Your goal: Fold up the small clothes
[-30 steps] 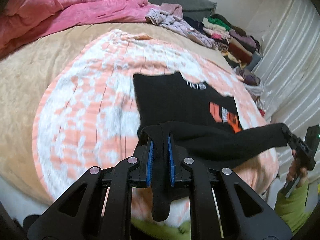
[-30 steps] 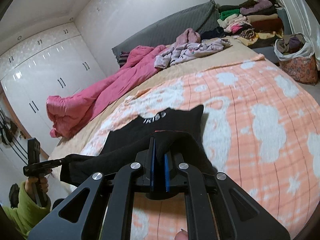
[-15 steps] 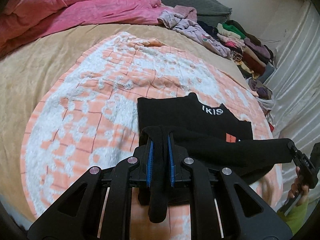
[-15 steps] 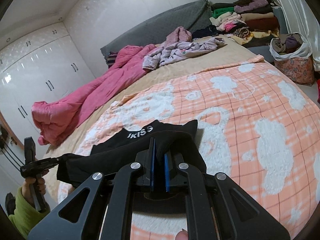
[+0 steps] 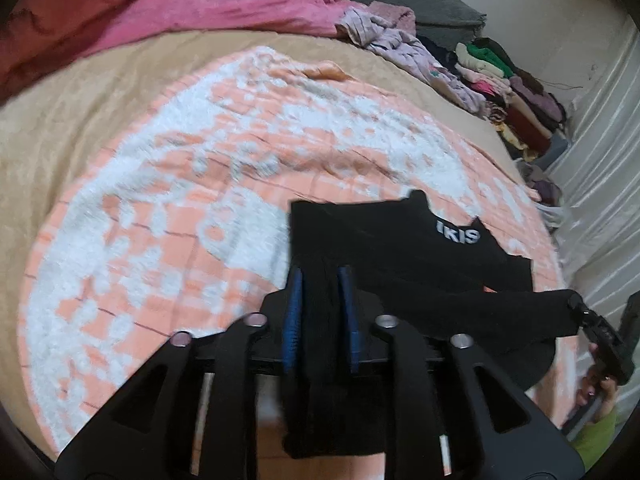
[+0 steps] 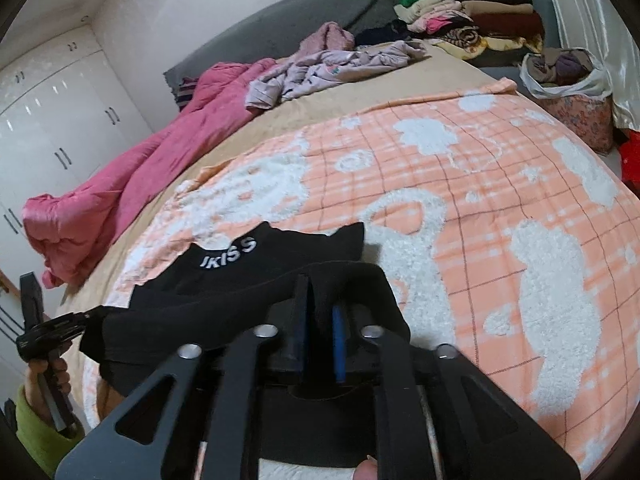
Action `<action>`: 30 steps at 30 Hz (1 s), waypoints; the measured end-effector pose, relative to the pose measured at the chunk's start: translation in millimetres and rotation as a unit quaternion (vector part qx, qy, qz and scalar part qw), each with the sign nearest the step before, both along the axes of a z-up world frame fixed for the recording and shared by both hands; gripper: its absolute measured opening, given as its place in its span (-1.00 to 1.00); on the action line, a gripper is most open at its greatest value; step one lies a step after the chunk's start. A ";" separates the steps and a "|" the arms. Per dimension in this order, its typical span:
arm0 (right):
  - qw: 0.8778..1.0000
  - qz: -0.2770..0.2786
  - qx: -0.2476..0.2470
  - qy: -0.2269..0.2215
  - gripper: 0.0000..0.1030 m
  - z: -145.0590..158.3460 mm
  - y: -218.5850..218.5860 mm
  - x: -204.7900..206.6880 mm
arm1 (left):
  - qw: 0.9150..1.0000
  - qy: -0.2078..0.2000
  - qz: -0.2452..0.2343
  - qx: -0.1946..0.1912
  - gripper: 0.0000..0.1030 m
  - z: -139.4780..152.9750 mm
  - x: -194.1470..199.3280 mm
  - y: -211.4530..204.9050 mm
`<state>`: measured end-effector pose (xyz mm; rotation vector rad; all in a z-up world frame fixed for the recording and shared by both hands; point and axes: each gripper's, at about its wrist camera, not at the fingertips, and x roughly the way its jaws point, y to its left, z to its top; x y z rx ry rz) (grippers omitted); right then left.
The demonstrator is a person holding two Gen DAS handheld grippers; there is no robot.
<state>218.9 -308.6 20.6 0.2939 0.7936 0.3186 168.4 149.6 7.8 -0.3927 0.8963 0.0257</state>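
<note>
1. Lying on the orange-and-white blanket [image 5: 160,240] of the bed, the black garment [image 5: 384,240] has its near edge folded over, hiding most of the lower layer; white letters show near its far edge.
2. The left wrist view shows a sliver of orange print under the fold; the right wrist view does not, but shows white wardrobe doors [image 6: 60,128] and a bag of clothes [image 6: 568,76] beside the bed.
3. Both views show a pink quilt [image 5: 180,4], loose lilac clothes [image 6: 320,72] and a folded stack [image 6: 472,12] at the far side.
4. The left tongs [image 5: 320,300] have just been opening; the blue pads [image 5: 294,308] stand slightly spread, black cloth between them, seemingly slack.
5. The right tongs [image 6: 320,316] have likewise just been opening, a little apart, with cloth loose in the gap.
</note>
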 end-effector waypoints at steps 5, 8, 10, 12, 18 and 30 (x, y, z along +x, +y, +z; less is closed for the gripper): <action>1.000 -0.023 0.002 -0.008 -0.07 0.1 -8.7 -4.8 | 0.999 -0.026 0.000 0.033 -0.48 15.3 -12.1 3.8; 0.999 -0.029 -0.008 -0.026 -0.07 8.2 -11.9 -18.7 | 0.997 -0.047 -0.021 0.064 -0.48 26.7 -28.2 -5.8; 0.999 -0.022 -0.018 -0.041 -0.06 13.7 -9.8 -31.3 | 0.995 -0.055 -0.036 0.079 -0.48 29.0 -38.2 -13.4; 0.998 -0.009 -0.030 -0.048 -0.06 16.3 -4.9 -42.2 | 0.993 -0.058 -0.055 0.087 -0.48 28.3 -49.1 -23.2; 0.995 0.050 -0.079 -0.045 -0.42 7.1 21.0 -74.6 | 0.985 -0.034 -0.127 0.111 -0.80 3.1 -77.1 -62.4; 0.988 0.060 -0.141 0.005 -0.49 -42.8 43.1 -61.2 | 0.974 -0.016 -0.127 0.188 -0.82 -34.4 -59.3 -95.3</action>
